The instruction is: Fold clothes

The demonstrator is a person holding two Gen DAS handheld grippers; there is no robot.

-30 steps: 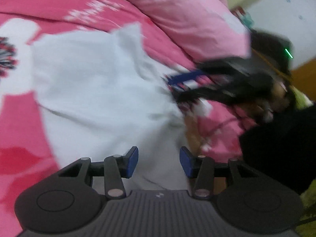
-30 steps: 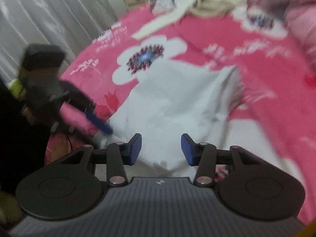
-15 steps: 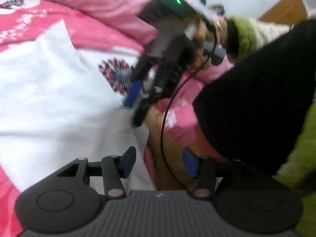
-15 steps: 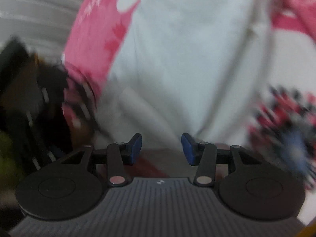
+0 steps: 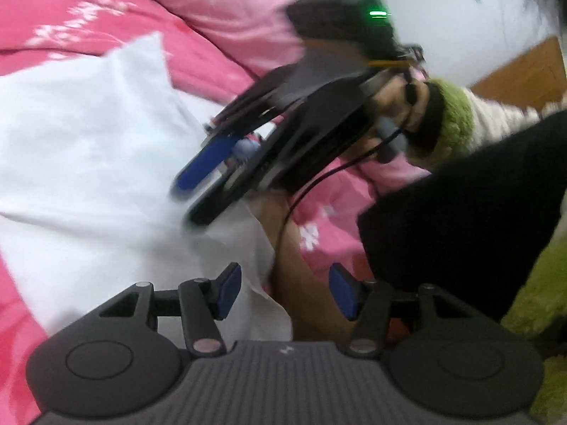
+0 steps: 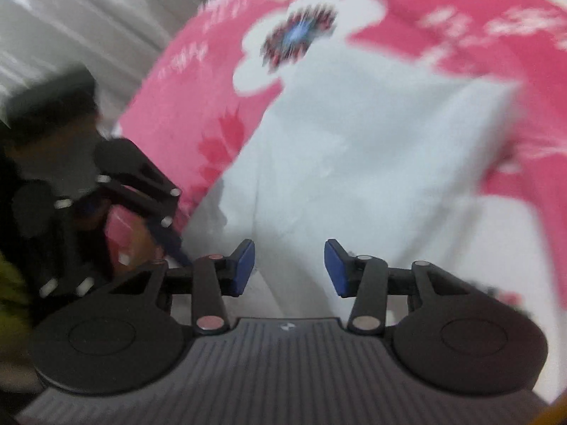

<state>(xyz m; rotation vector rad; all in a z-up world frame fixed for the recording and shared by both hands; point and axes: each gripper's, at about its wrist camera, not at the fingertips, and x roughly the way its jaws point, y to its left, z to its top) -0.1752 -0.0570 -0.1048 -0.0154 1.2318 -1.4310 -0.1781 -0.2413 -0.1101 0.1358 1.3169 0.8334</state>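
In the left wrist view, the left gripper (image 5: 285, 292) is sitting at the bottom centre of the frame with its blue pads spread wide and nothing between them. A white garment (image 5: 88, 163) is lying across the left half of the frame on a pink flowered bedspread (image 5: 53, 17), its near corner reaching down just beside the left pad. The right gripper (image 5: 202, 191) is coming in from the upper right, blurred, its tips at the garment's edge in the middle of the frame; whether they are touching the cloth is too blurred to tell. A pink pillow (image 5: 226, 7) is lying along the top.

In the right wrist view, the right gripper (image 6: 288, 269) is filling the bottom of the frame, its pads parted and empty. The white garment (image 6: 354, 163) is spreading over the centre, on the pink bedspread (image 6: 184, 99). The left gripper (image 6: 170, 241) is showing at the left edge, blurred, at the garment's border. A grey curtain (image 6: 71, 10) is hanging in the upper left.
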